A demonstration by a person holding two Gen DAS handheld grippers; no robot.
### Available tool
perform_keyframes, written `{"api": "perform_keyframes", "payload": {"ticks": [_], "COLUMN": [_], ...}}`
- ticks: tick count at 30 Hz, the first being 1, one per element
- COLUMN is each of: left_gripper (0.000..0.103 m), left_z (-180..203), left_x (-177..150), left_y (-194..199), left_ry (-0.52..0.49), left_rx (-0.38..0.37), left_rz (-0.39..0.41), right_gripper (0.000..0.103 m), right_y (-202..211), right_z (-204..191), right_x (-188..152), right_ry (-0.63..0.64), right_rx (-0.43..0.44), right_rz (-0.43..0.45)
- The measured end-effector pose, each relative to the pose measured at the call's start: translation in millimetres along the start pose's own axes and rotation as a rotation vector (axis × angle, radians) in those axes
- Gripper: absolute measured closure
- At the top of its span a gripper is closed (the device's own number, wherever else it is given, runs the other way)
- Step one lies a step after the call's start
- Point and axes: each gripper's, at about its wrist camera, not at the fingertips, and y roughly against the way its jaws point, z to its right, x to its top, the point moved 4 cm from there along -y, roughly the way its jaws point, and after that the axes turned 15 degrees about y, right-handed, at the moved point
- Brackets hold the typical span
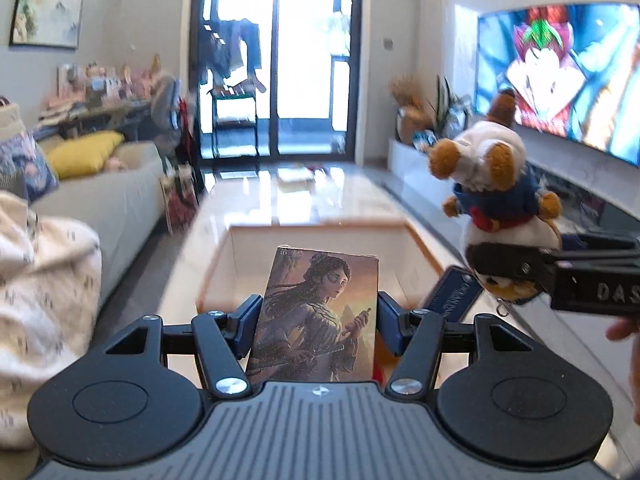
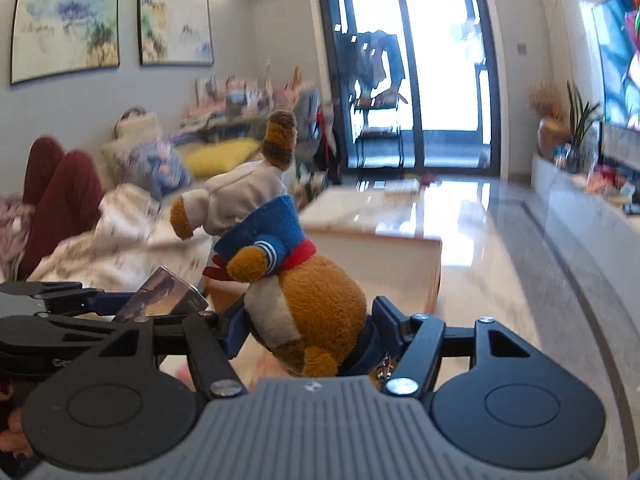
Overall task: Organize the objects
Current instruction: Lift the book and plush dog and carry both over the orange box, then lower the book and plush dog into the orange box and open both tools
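Observation:
My left gripper (image 1: 318,314) is shut on a card box (image 1: 316,316) printed with a painted woman, held upright above an open cream storage box (image 1: 248,236). My right gripper (image 2: 306,322) is shut on a brown plush toy (image 2: 308,308) in a white hoodie and blue sailor top, held upside down by its head. In the left wrist view the plush toy (image 1: 500,184) and the right gripper (image 1: 516,270) are at the right, beside the storage box. In the right wrist view the card box (image 2: 164,294) and the left gripper show at the lower left.
A glossy marble coffee table (image 2: 400,208) stretches ahead toward glass balcony doors (image 1: 276,60). A sofa (image 1: 100,192) with a yellow cushion and a blanket is on the left, with a person in red trousers (image 2: 60,184) on it. A TV (image 1: 560,72) on a low console is on the right.

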Motion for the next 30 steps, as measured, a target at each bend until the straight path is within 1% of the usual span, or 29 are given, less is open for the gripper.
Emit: {"api": "perform_keyframes", "payload": {"ticks": [3, 6, 9, 10, 14, 17, 19, 22, 24, 26, 28, 30], "left_gripper": [0.033, 0.033, 0.033, 0.033, 0.033, 0.033, 0.033, 0.033, 0.033, 0.033, 0.033, 0.033], "left_z": [-5, -16, -30, -34, -51, -57, -53, -52, -53, -56, -59, -61], "left_x": [33, 46, 47, 45, 31, 22, 16, 9, 6, 6, 7, 6], "left_y": [-36, -78, -117, -130, -163, -176, -182, -188, -190, -193, -196, -199], "left_ry": [0.042, 0.09, 0.117, 0.122, 0.146, 0.172, 0.16, 0.142, 0.143, 0.139, 0.14, 0.151], "left_rx": [0.014, 0.024, 0.042, 0.049, 0.076, 0.083, 0.098, 0.127, 0.159, 0.18, 0.196, 0.203], "left_rz": [0.034, 0.013, -0.035, -0.052, -0.125, -0.177, -0.201, -0.239, -0.267, -0.285, -0.31, -0.338], "right_gripper": [0.037, 0.037, 0.037, 0.037, 0.037, 0.037, 0.037, 0.037, 0.037, 0.037, 0.037, 0.037], "right_y": [-33, -75, -120, -133, -179, -202, -212, -224, -226, -228, -229, -230], "right_z": [17, 37, 54, 57, 65, 63, 62, 57, 51, 50, 45, 42], "right_x": [25, 34, 29, 24, -4, -23, -32, -33, -37, -40, -42, -41], "right_ry": [-0.022, -0.081, -0.111, -0.118, -0.171, -0.179, -0.178, -0.101, -0.064, -0.03, 0.003, 0.008], "right_rx": [-0.04, -0.045, -0.044, -0.039, -0.005, 0.004, -0.003, -0.05, -0.08, -0.094, -0.085, -0.054], "right_rz": [0.022, -0.009, -0.072, -0.097, -0.211, -0.285, -0.322, -0.362, -0.391, -0.412, -0.424, -0.432]}}
